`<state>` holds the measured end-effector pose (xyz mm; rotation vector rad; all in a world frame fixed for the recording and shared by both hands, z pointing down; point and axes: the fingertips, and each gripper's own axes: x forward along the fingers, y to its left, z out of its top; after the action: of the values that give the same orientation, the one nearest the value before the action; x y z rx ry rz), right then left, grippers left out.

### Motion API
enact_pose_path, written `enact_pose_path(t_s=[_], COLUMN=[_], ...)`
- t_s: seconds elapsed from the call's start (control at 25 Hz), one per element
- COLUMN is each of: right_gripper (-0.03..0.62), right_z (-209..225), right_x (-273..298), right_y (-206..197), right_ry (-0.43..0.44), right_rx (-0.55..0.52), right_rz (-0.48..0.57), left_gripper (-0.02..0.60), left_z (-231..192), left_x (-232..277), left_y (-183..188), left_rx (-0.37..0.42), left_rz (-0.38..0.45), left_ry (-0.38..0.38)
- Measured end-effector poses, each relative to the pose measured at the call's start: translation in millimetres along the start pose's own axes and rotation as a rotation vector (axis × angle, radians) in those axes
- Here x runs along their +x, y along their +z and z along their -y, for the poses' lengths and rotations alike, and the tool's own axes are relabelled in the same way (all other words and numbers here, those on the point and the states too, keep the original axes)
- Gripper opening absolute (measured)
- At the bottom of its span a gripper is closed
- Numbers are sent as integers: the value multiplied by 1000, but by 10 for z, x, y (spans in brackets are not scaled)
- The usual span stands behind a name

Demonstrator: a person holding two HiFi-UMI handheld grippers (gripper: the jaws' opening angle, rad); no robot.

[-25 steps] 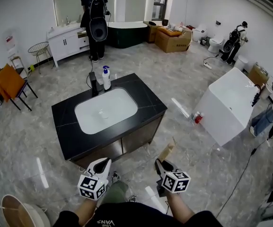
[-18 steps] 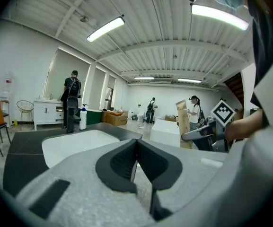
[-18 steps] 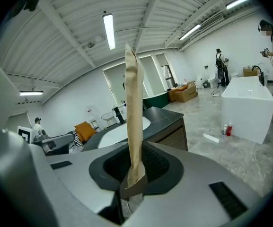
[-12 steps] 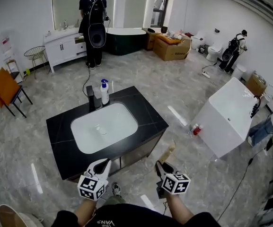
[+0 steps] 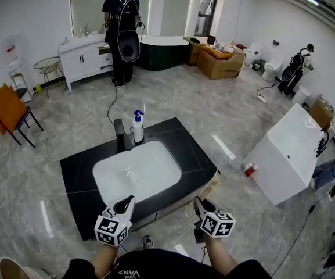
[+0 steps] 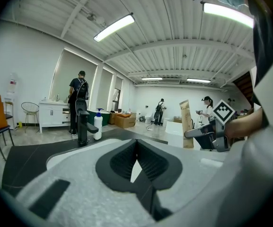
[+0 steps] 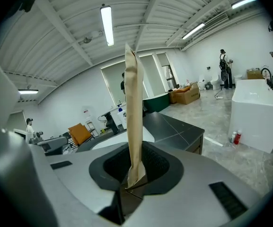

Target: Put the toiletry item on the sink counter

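The toiletry item is a flat tan pack [image 7: 134, 108] that stands upright, and my right gripper [image 7: 135, 176] is shut on its lower end. In the head view the right gripper [image 5: 202, 205] holds the pack [image 5: 212, 186] just off the near right corner of the black sink counter [image 5: 191, 150]. That counter has a white basin [image 5: 137, 172], a black faucet [image 5: 121, 135] and a white pump bottle [image 5: 137, 127] at its far edge. My left gripper [image 5: 123, 204] is shut and holds nothing, at the counter's near edge. The left gripper view shows the faucet [image 6: 82, 122] and the pack [image 6: 187, 124].
A person with a backpack [image 5: 122, 22] stands at a white vanity [image 5: 85, 54] at the back. A dark tub [image 5: 162, 44] and cardboard boxes [image 5: 220, 63] lie beyond. A white bathtub [image 5: 292, 153] and red bottles [image 5: 248, 170] are on the right, an orange chair [image 5: 6, 106] on the left.
The sink counter has come closer, and its near edge now lies right by both grippers. The right gripper still holds the tan pack and the left stays shut.
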<state>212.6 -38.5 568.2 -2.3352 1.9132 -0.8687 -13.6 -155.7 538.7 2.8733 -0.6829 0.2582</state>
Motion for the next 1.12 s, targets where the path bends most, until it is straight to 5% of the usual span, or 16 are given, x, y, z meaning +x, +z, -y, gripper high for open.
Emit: enact_pose_path(t_s=[0.52, 1.12], right_gripper=[58, 58], right_z=[117, 628], right_x=[604, 1628], right_y=[210, 629], right_ry=[-43, 44], right_rx=[4, -120], right_rz=[-34, -160], left_gripper=[11, 9], left_z=[-444, -693], left_x=[426, 1027], left_y=[40, 209], left_rx=[-27, -72], left_rz=[-28, -20], left_ry=[-19, 157])
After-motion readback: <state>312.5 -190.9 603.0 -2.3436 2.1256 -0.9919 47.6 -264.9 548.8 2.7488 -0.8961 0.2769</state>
